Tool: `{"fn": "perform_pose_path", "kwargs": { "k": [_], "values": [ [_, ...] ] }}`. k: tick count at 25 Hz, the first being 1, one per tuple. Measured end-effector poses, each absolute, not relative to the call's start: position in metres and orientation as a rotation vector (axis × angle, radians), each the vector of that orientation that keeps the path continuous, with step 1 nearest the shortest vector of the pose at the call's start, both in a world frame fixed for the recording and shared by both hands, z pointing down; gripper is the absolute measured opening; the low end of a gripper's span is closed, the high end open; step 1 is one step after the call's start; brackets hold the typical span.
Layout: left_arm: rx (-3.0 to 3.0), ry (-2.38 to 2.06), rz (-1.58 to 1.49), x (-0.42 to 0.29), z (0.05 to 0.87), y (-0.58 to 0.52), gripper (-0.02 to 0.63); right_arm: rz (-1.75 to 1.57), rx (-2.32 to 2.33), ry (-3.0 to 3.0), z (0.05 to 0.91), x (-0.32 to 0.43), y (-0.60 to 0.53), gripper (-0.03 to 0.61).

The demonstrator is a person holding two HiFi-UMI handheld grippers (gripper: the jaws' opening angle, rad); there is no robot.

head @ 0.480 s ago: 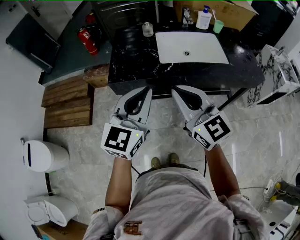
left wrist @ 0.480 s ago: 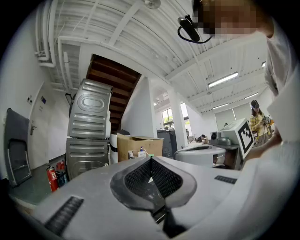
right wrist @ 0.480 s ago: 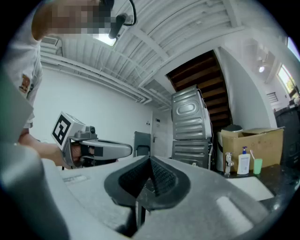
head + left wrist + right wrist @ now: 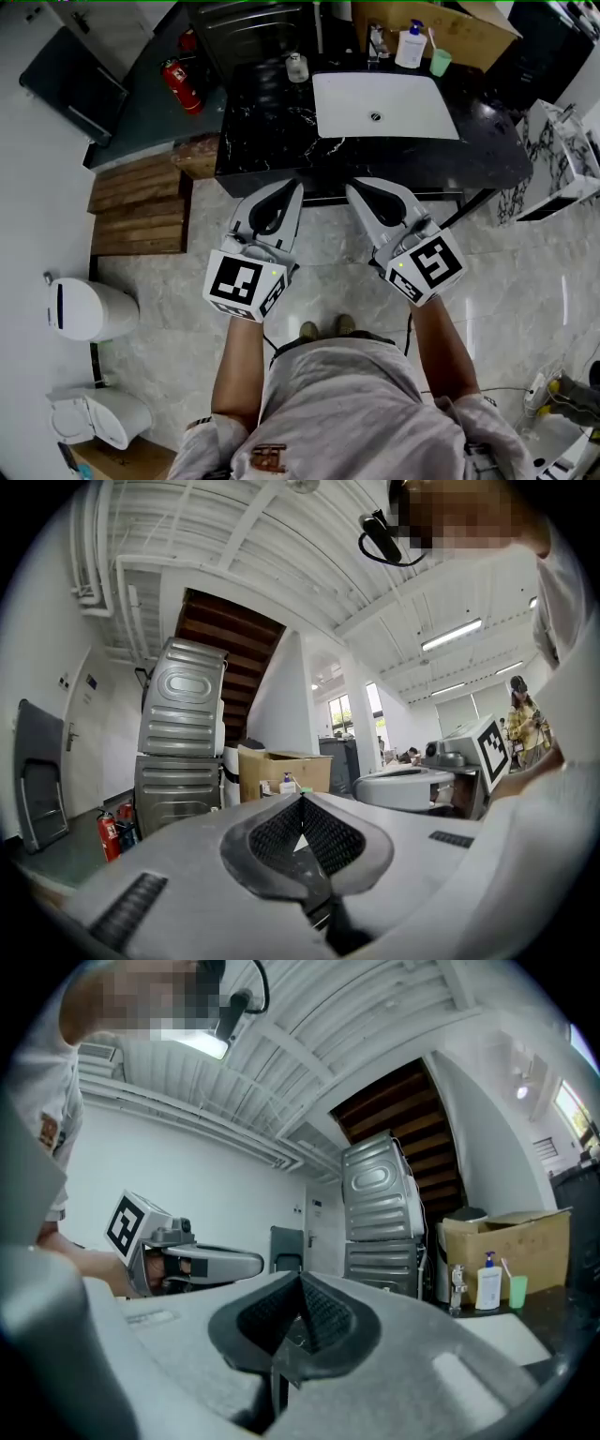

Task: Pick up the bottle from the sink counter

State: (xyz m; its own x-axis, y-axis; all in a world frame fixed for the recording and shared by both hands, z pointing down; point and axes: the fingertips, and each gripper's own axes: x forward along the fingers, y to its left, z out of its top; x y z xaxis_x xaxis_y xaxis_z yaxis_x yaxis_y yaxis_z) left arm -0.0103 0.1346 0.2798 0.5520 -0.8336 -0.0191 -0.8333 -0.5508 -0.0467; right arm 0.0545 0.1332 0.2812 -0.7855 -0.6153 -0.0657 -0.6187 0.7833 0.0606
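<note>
White pump bottle (image 4: 410,45) stands upright at the back of the counter (image 4: 262,131). It is far ahead of the right gripper (image 4: 361,186), a little to that gripper's right, and well apart from both grippers. A green cup (image 4: 438,61) is just to the right of the bottle and the faucet (image 4: 377,39) just to its left. The white sink basin (image 4: 412,117) lies between the bottle and the right gripper.

Second candidate: a small clear glass bottle (image 4: 297,67), straight ahead of the left gripper (image 4: 291,187) across the dark counter top, also well apart. The task doesn't say which bottle; I cannot tell which is meant.

Left gripper: jaws pressed together, nothing between them. Right gripper: the same, pads meeting, empty. They sit side by side, tips pointing at the counter's front edge.

Change from half a second ago: the counter and basin sit slightly lower in the head view, so a bit nearer the gripper tips. The grippers keep almost the same pose, jaws closed as before. Bottles and cup are unmoved.

Judgement:
- The person is closing in on the counter. This is the approach stage, and nothing has been reached yet.
- Jaws will have to open before any grab.
- The right gripper looks better placed for the pump bottle, the left for the glass one.
</note>
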Motion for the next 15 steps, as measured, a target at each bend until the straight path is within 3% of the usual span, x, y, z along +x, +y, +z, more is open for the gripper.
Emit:
{"fn": "perform_pose_path", "kwargs": {
  "k": [15],
  "values": [
    [-2.640,1.544,-0.038,0.002,0.271,0.089,0.001,0.137,-0.936,2.944,0.282,0.080,0.090,0.002]
  ]
}}
